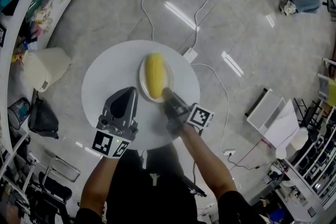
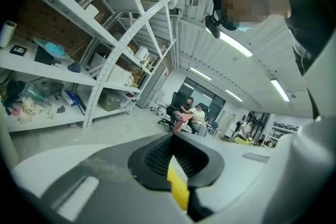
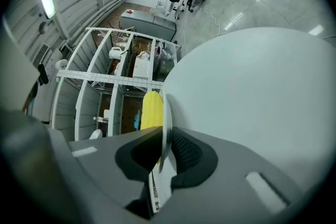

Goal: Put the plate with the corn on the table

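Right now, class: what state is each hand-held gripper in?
Left hand-held gripper: closed, empty.
Right hand-held gripper: closed on the round white plate carrying the yellow corn cob.

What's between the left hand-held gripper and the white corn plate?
No. Head view: only bare round white table between left hand-held gripper and white plate.

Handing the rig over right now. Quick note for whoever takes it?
Left gripper: jaws together, nothing in them, over the table.
Right gripper: shut on the near rim of the plate; the corn lies on the plate.
Done: plate is level over the table's far part; I cannot tell if it touches.
Left: settle it if needed, open, draw back.
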Available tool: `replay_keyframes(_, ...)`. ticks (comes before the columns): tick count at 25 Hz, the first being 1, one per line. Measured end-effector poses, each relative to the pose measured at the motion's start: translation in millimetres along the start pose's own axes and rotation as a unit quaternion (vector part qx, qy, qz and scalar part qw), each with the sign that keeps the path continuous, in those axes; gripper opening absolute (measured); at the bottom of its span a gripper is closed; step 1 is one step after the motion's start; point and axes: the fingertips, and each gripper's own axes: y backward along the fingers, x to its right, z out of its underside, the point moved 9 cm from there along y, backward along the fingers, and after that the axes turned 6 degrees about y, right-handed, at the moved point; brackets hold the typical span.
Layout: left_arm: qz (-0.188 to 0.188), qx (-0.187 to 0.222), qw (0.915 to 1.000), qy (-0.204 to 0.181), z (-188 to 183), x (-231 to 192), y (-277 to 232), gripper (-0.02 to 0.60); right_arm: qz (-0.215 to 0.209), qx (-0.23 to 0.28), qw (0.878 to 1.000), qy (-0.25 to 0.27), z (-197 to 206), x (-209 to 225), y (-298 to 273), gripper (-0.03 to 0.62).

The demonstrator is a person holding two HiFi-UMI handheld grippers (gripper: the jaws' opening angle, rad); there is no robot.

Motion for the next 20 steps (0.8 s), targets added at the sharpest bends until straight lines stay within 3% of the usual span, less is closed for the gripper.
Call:
replay_keyframes(15, -0.001, 0.000, 1.0000, 0.006, 4.0, 2.1, 4.1, 0.006, 0.014, 0.002, 1.000, 0.008, 0.2, -1.5, -2.7, 0.041)
replay_keyframes(20, -0.003, 0.001, 1.0000, 0.007, 4.9, 0.9, 4.3, 0.006, 0.057, -0.005, 0.998, 0.001, 1.8, -0.7, -2.1, 0.040)
